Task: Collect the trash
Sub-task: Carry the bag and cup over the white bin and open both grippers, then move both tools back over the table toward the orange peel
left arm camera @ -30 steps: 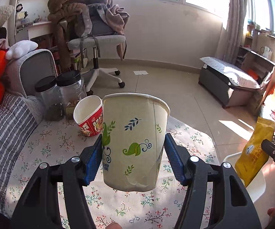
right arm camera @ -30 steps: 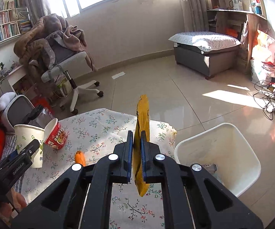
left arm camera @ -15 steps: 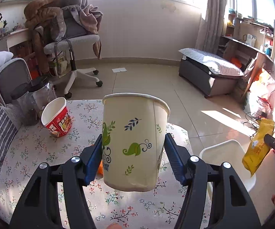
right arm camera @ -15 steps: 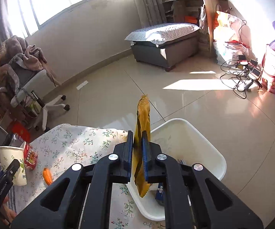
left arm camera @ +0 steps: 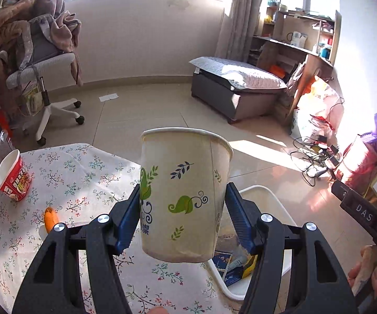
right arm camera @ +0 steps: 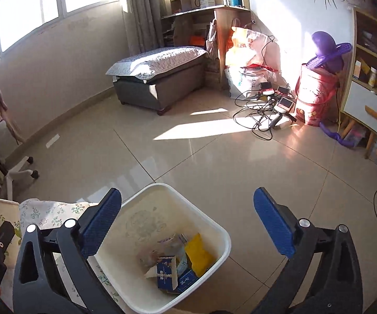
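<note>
Covering the low table (left arm camera: 78,172) is a floral cloth, set on a glossy tiled floor (right arm camera: 188,157) in a sunlit room with a draped office chair (left arm camera: 44,60), a grey quilted ottoman (right arm camera: 157,78), a shelving desk and a tangle of cables (right arm camera: 267,115); left on the cloth, one red instant-noodle cup (left arm camera: 12,178) tipped on its side and one small orange scrap (left arm camera: 50,218), well apart; standing just beside the table edge, one white bin (right arm camera: 222,238); inside it, one yellow packet (right arm camera: 197,253), a blue carton (right arm camera: 166,272) and perhaps more wrappers, too jumbled to count; pinching one leaf-printed paper cup (left arm camera: 183,196) upright by its sides, the left gripper (left arm camera: 183,222); opening wide above the bin with nothing between its pads, the right gripper (right arm camera: 185,225); cut off at the left view's edge, a dark jar; half hidden behind the cup, the bin's contents.
</note>
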